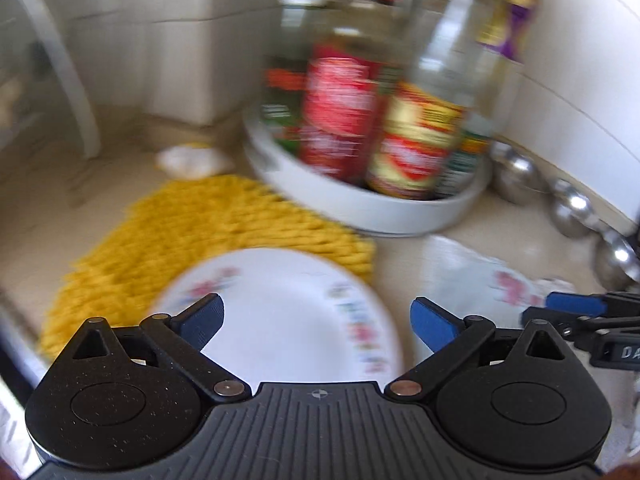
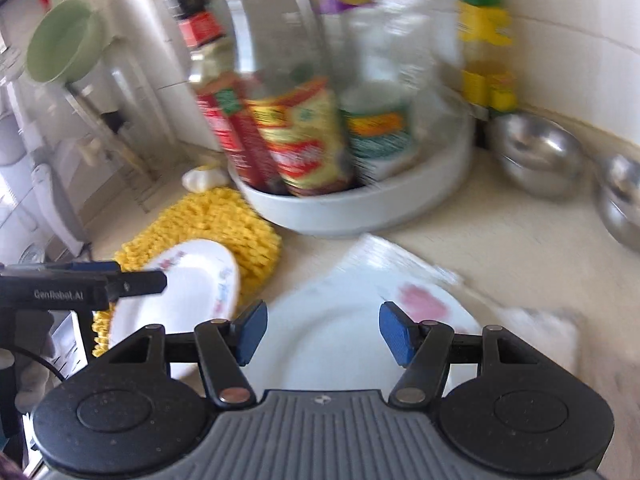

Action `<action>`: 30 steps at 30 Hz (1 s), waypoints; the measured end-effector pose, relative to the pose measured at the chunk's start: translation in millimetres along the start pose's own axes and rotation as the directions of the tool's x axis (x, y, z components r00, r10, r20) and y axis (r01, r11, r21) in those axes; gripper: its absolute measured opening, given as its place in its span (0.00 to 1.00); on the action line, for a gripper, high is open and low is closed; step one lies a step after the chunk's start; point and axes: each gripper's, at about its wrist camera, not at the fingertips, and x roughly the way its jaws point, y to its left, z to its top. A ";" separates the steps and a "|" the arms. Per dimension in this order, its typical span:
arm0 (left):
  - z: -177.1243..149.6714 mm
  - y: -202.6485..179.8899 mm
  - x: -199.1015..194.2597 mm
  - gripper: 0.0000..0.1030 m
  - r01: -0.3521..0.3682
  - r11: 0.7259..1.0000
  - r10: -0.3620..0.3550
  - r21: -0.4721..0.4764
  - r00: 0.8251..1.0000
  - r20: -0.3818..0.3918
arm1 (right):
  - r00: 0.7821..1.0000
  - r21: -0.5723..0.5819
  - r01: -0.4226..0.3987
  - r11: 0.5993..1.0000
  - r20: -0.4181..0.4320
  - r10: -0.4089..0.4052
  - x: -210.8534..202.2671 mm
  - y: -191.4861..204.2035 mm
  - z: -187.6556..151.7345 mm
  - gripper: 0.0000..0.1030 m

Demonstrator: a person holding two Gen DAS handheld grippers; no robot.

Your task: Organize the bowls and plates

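Observation:
A white plate with a floral rim (image 1: 288,312) lies partly on a yellow woven mat (image 1: 192,232). My left gripper (image 1: 318,322) hangs over it, open, with nothing between its blue pads. A second white plate with a pink flower (image 2: 332,304) lies on the counter to the right. My right gripper (image 2: 324,332) hovers above it, open and empty. In the right wrist view the first plate (image 2: 188,284) and the left gripper (image 2: 156,280) show at the left. The left wrist view shows the second plate (image 1: 468,276) and the right gripper (image 1: 540,310) at the right. Both views are blurred.
A white round tray (image 2: 360,216) full of sauce bottles stands just behind the plates. Steel bowls (image 2: 536,152) (image 2: 624,200) line the tiled wall at the right. A green bowl (image 2: 64,40) sits on a rack at the far left. A garlic bulb (image 2: 200,178) lies by the mat.

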 end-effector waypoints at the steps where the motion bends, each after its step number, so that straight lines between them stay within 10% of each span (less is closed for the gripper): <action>1: -0.2 8.7 -2.0 0.98 -0.011 1.000 0.011 -0.020 1.000 -0.002 | 1.000 -0.018 -0.010 1.000 -0.002 0.010 5.0 6.8 4.2 0.64; 30: -24.7 60.8 5.1 0.98 -0.050 0.994 0.043 -0.095 0.996 -0.083 | 0.979 -0.088 -0.107 0.990 -0.183 0.090 83.4 77.2 7.6 0.64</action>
